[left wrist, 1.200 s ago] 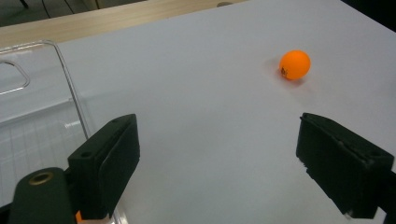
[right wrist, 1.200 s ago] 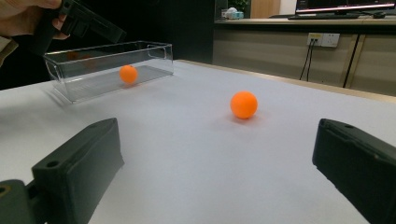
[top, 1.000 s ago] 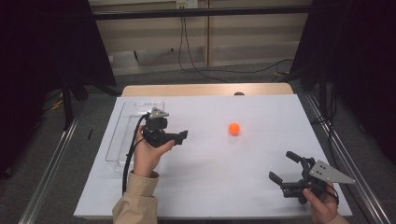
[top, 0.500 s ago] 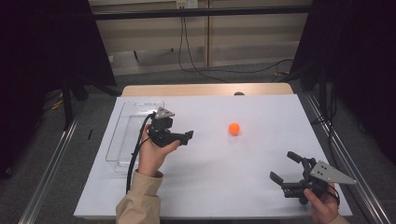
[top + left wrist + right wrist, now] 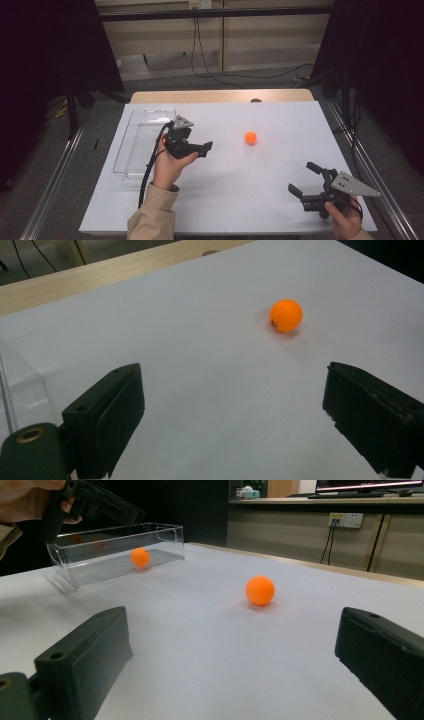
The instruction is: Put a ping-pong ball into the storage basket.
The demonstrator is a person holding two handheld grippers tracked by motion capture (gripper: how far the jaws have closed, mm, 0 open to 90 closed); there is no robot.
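An orange ball [image 5: 250, 137] lies on the white table top, right of centre; it also shows in the left gripper view [image 5: 286, 315] and the right gripper view [image 5: 260, 590]. My left gripper [image 5: 206, 148] hovers just right of a clear plastic box [image 5: 131, 150], pointing toward the ball. Its jaws have just been opening and stand open with nothing between them [image 5: 235, 390]. A second orange ball [image 5: 140, 557] rests inside the box [image 5: 120, 555]. My right gripper [image 5: 301, 177] sits low at the table's front right, open and empty [image 5: 235, 640].
The white sheet [image 5: 260, 200] covers the table, with a wooden strip [image 5: 220, 96] along its far edge. Metal rails [image 5: 55, 175] run down both sides. Cables lie on the floor beyond the table. The left gripper's cable [image 5: 147, 175] hangs beside the forearm.
My left hand has drifted a little to the right, away from the clear box and toward the loose ball. The right hand has not moved.
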